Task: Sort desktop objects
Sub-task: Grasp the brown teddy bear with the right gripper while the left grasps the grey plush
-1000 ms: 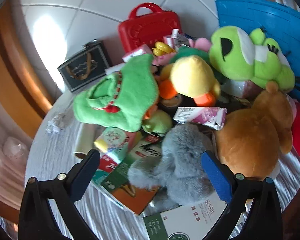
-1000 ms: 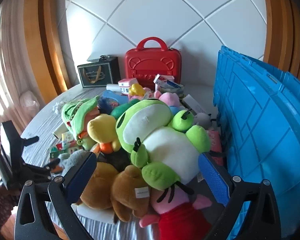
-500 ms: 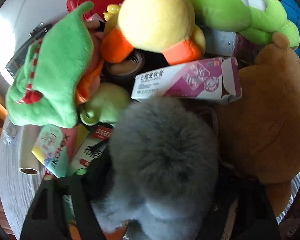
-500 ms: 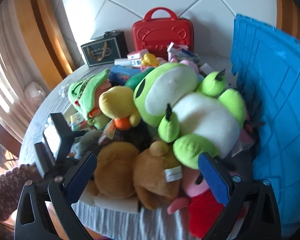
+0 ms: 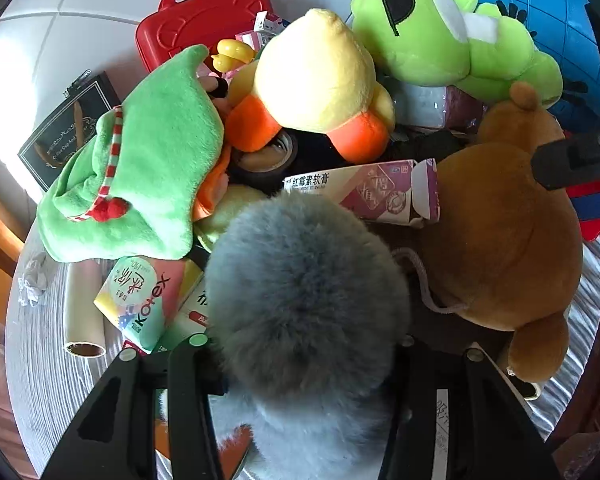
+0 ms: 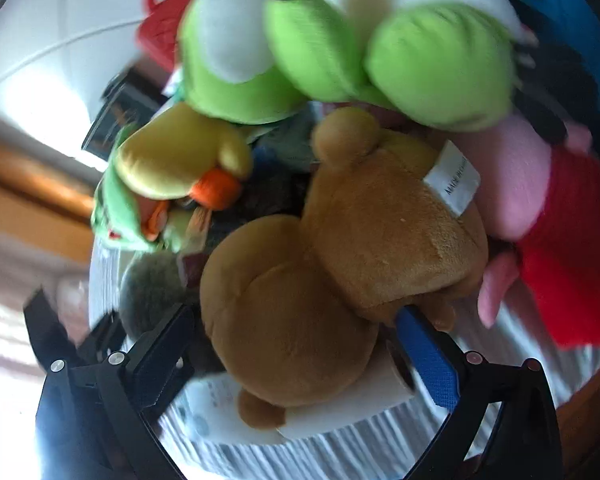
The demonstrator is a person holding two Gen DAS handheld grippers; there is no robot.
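My left gripper (image 5: 304, 360) is shut on a grey fluffy plush (image 5: 304, 296) at the near edge of the pile; the plush hides its pads. A brown bear plush (image 5: 500, 232) lies to its right, with a yellow duck plush (image 5: 320, 76) and a green frog plush (image 5: 432, 28) behind. In the blurred right wrist view my right gripper (image 6: 296, 340) has its jaws open around the brown bear (image 6: 340, 264), one finger (image 6: 424, 352) at each side. The grey plush (image 6: 148, 288) shows at the left.
A green plush hat (image 5: 140, 172), a pink carton (image 5: 368, 192), a Kotex pack (image 5: 144, 296), a paper roll (image 5: 82, 312) and a tape roll (image 5: 268, 160) lie in the pile. A red case (image 5: 196, 24) and dark box (image 5: 68, 128) stand behind. A blue crate (image 5: 560, 12) is at the right.
My left gripper closed on the grey plush and holds it. My right gripper swung down fast onto the brown bear, which now sits between its open jaws.
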